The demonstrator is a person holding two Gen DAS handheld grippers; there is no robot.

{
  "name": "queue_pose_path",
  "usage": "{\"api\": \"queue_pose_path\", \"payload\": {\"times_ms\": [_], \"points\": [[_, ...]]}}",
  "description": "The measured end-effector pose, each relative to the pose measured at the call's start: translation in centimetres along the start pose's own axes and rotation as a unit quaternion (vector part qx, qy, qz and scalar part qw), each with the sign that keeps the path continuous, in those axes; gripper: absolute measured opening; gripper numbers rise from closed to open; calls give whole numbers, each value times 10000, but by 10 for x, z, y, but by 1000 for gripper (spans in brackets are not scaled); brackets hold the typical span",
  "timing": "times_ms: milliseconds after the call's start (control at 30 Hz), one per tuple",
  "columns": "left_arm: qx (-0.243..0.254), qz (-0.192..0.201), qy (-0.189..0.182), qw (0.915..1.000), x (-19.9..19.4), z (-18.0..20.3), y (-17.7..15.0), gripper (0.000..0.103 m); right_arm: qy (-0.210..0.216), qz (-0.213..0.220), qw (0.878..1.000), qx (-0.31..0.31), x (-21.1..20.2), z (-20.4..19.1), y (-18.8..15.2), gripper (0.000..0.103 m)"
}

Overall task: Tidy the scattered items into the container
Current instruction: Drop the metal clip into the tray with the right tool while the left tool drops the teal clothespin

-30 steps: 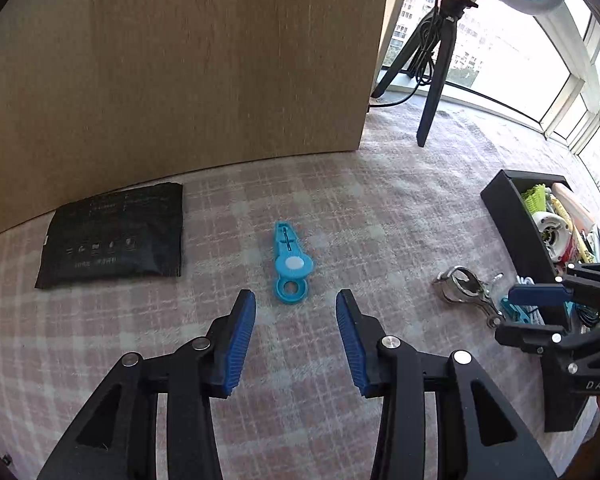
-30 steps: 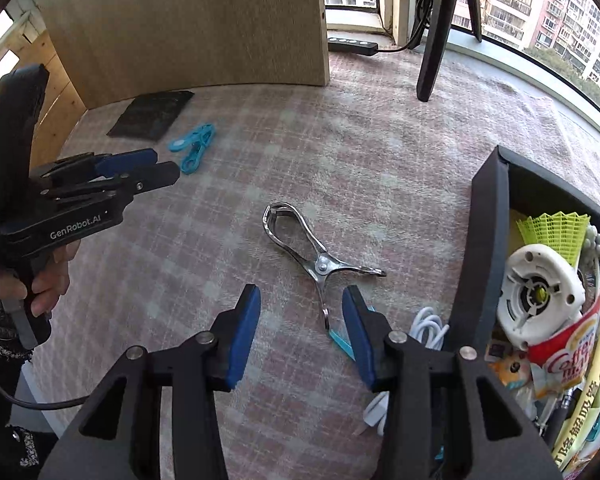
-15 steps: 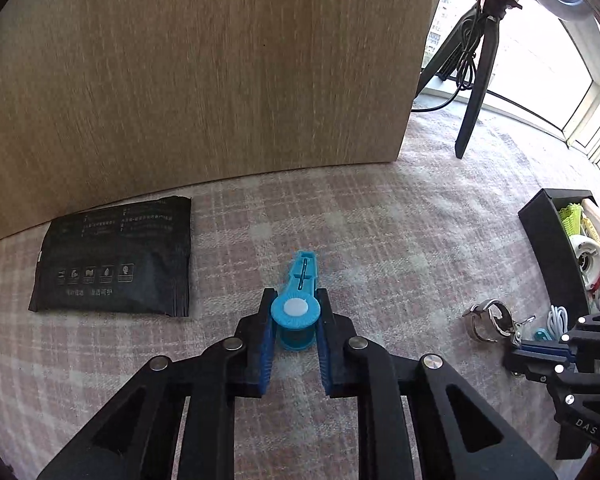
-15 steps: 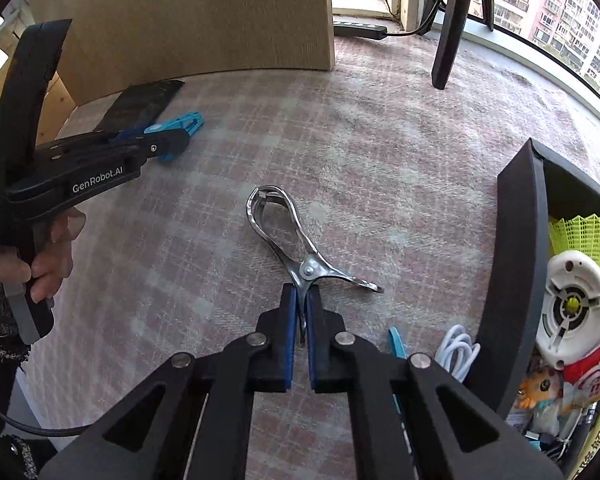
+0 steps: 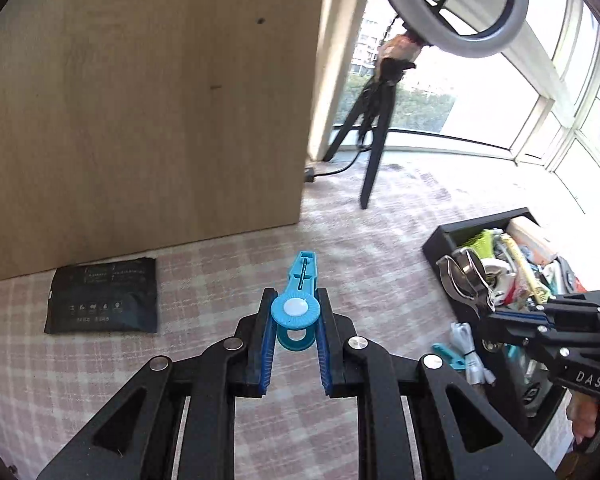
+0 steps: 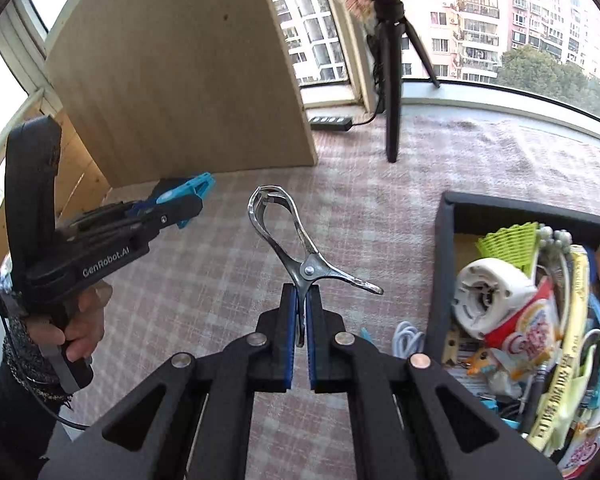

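My left gripper (image 5: 295,312) is shut on a blue plastic clip (image 5: 298,304), held clear of the checked cloth; its long end points away from me. My right gripper (image 6: 300,300) is shut on one handle of a metal spring clamp (image 6: 296,240), which hangs in the air with its looped jaws pointing away. The right wrist view shows the left gripper (image 6: 192,200) with the blue clip (image 6: 184,194) at the left. In the left wrist view the right gripper (image 5: 496,312) carries the clamp (image 5: 464,276) in front of the black container (image 5: 476,228), which is full of mixed items.
A black flat packet (image 5: 104,296) lies on the cloth by the wooden board (image 5: 140,100). A white coiled cable (image 6: 410,336) and a small teal piece (image 5: 446,354) lie beside the container wall (image 6: 444,248). A black tripod (image 6: 392,80) and a power strip (image 6: 330,122) stand behind.
Both grippers closed, the left on the blue clip and the right on the metal clamp, then both rose off the cloth with their items.
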State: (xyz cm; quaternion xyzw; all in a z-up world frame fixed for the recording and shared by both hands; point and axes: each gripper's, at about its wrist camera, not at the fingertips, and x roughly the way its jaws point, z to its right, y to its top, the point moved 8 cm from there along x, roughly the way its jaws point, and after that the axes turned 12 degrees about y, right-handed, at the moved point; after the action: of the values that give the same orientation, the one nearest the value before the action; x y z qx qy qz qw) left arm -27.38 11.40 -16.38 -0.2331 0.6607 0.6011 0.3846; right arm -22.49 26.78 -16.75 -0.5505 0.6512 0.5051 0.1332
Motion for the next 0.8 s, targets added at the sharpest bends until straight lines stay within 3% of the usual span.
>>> {"api": "queue_pose_path", "payload": {"times_ms": [233,433,467,500,533,567,633,800], "points": [[484,215,-865,9948,-33,101,14,17,-852,653,9932,460,-96,73,5,5],[875,247,-1462,9851,-48,191,18,17,-1598,859,9788,954,-155,140,-15,5],[975,232,-1610,9818,-49,206,16,20,-1615,832,9783,996,-159,147,-19,6],[1116,141,-1678,9794,-49,219,13,43,-1636,803,9778,1033,-163,153,-22,6],[1231,101,-1633,9788,-50,227,11,61,-1767,811,9747,1103,-169,160,-26,15],[1299,179,-1550,9792,-51,233,11,60,-1923,878,9705,1158,-175,165,-28,28],[1417,305,-1419,9792,-54,236,11,58,-1986,1085,9678,1106,-183,166,-31,36],[1287,267,-1228,9837,-49,199,11,55,-1709,1232,9721,1035,-190,148,-30,36]]}}
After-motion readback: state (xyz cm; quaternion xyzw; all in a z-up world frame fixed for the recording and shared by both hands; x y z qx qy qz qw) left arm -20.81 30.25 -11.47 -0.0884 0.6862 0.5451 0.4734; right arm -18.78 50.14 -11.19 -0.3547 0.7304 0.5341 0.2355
